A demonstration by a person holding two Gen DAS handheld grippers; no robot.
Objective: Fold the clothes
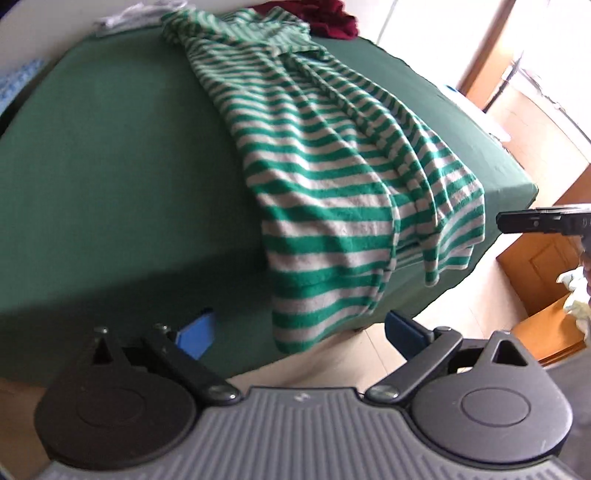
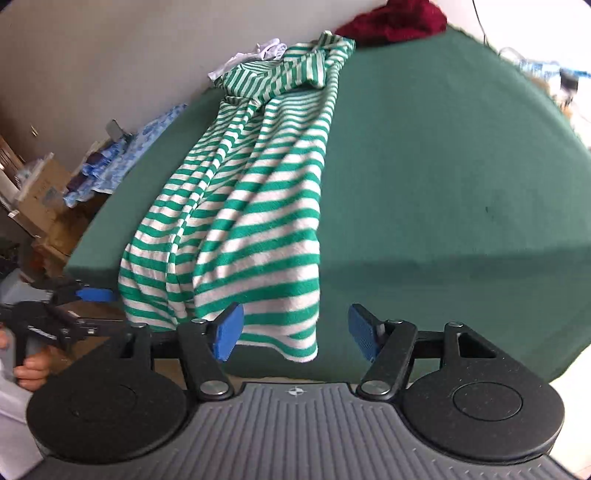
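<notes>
Both tongs stand spread and empty: the left gripper (image 1: 299,332) and right gripper (image 2: 293,330) hang just off the near edge of the green bed (image 1: 110,155). A bunched striped garment (image 1: 325,177) runs lengthwise, hem drooping over that edge. Pinching the two hem corners wide apart would, I judge, spread it best; bare mattress lies open either side.

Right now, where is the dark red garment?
The crumpled dark red garment sits at the far end of the green-covered surface, just beyond the collar end of the green-and-white striped shirt; the left wrist view shows it top centre.
</notes>
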